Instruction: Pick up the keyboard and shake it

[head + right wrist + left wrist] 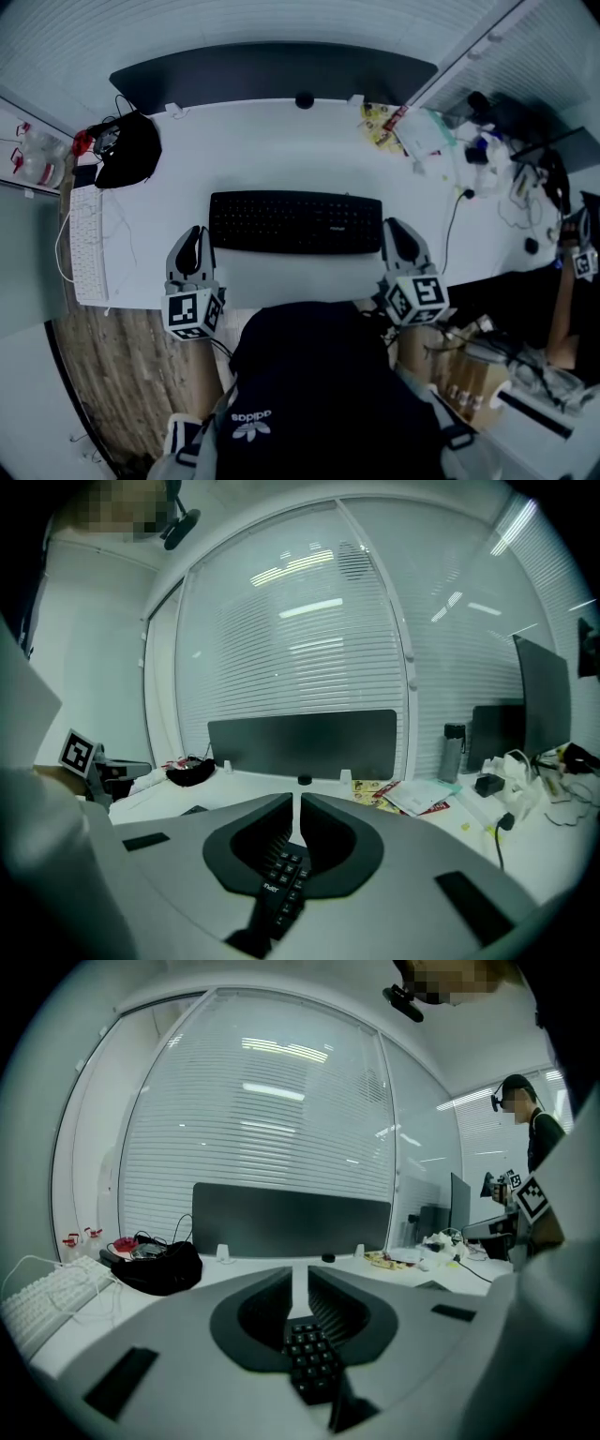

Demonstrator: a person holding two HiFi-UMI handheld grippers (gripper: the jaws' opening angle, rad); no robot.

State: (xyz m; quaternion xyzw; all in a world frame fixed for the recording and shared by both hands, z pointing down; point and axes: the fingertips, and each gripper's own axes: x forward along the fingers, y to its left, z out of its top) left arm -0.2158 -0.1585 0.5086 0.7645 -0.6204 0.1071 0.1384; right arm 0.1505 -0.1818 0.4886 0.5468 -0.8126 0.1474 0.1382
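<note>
The black keyboard (295,222) lies flat on the white desk (281,141), straight in front of me. My left gripper (194,234) is at its left end, pointing away from me. Its jaws stand a narrow slit apart with only desk showing between the pads. In the left gripper view (298,1283) a strip of keyboard (312,1363) shows in the hollow behind the pads. My right gripper (394,227) sits at the keyboard's right end with its jaws shut. In the right gripper view (295,803) the keyboard (281,878) again shows only in the hollow, not pinched.
A white keyboard (86,244) and a black bag (128,150) lie at the desk's left. A dark divider panel (272,80) runs along the back. Papers and clutter (422,131) and a cable (455,234) fill the right. A cardboard box (469,375) stands beyond the desk's right front.
</note>
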